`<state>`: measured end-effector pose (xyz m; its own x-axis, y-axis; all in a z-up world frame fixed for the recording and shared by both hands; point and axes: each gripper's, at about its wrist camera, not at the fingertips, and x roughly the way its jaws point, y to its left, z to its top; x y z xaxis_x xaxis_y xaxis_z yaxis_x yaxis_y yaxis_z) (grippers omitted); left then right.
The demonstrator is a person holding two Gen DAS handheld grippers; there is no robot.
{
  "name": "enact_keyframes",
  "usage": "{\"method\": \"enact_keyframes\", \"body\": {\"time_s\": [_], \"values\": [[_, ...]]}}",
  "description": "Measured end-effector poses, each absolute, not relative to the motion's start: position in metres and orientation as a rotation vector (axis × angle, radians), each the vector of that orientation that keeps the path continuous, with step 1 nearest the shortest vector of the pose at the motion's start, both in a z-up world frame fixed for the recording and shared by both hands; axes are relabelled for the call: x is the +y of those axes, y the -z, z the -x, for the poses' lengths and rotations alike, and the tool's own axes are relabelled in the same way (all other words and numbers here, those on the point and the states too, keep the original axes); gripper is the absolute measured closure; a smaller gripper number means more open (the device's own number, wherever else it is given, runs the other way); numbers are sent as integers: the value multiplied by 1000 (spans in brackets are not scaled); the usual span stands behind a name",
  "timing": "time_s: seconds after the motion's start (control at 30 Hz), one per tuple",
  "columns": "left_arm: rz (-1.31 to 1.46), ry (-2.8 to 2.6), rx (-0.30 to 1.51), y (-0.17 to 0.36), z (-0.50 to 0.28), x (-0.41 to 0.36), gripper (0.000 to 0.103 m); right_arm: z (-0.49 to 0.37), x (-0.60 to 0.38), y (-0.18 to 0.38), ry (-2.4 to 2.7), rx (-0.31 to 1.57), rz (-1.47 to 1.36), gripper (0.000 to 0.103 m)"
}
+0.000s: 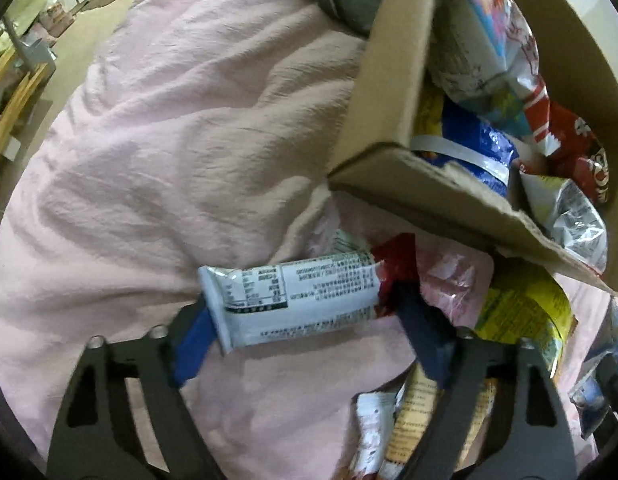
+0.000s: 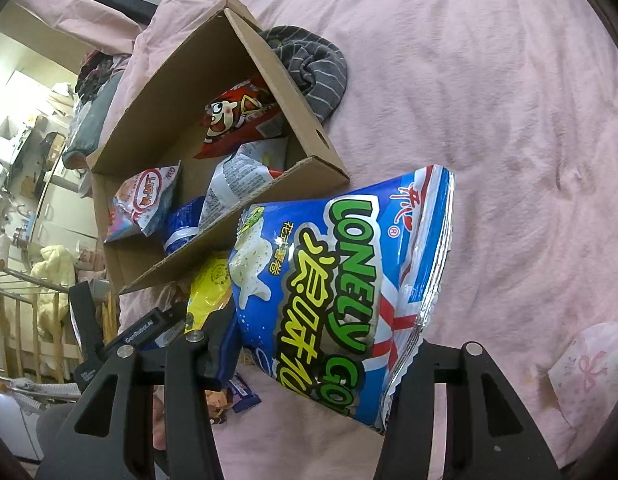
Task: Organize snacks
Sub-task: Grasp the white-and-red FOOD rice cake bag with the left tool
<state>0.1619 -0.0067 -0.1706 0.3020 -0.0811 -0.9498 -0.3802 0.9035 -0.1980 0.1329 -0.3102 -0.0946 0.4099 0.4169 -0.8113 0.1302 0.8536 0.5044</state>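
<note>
My left gripper (image 1: 305,312) is shut on a white snack bar pack with black print (image 1: 293,300), held crosswise between its blue fingers just below the cardboard box (image 1: 389,80). The box holds several snack bags, among them a red one (image 1: 577,148). My right gripper (image 2: 309,344) is shut on a big blue Lonely God chip bag (image 2: 341,280), lifted above the pink bedspread beside the box (image 2: 269,76). A yellow bag (image 2: 209,284) and small packs lie under it.
A grey striped cloth (image 2: 313,68) lies against the box's far wall. Loose snack packs (image 1: 521,312) lie on the pink bedspread (image 1: 169,140) near the box flap. A pink patterned pack (image 2: 589,372) lies at the right. Room furniture stands beyond the bed's left edge.
</note>
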Motion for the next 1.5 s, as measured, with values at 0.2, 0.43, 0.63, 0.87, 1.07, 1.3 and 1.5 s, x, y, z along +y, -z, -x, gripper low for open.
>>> {"method": "enact_keyframes", "body": {"time_s": [0.2, 0.43, 0.63, 0.87, 1.07, 1.3, 1.5], "values": [[475, -186, 1250, 159, -139, 0, 53, -133, -310, 92, -209, 1147, -570, 52], [461, -146, 1274, 152, -119, -2, 83, -125, -314, 80, -240, 1108, -581, 52], [424, -52, 1316, 152, -85, -25, 94, -119, -316, 72, -254, 1088, -582, 52], [343, 45, 1250, 125, -53, -56, 99, -118, -316, 66, -270, 1073, -584, 52], [285, 71, 1198, 105, -61, -63, 100, -115, -315, 62, -276, 1068, -568, 52], [154, 61, 1275, 119, -88, -52, 28, -117, -312, 64, -274, 1077, -572, 52], [146, 162, 1362, 144, -133, -56, 30, -120, -309, 64, -277, 1079, -562, 52]]}}
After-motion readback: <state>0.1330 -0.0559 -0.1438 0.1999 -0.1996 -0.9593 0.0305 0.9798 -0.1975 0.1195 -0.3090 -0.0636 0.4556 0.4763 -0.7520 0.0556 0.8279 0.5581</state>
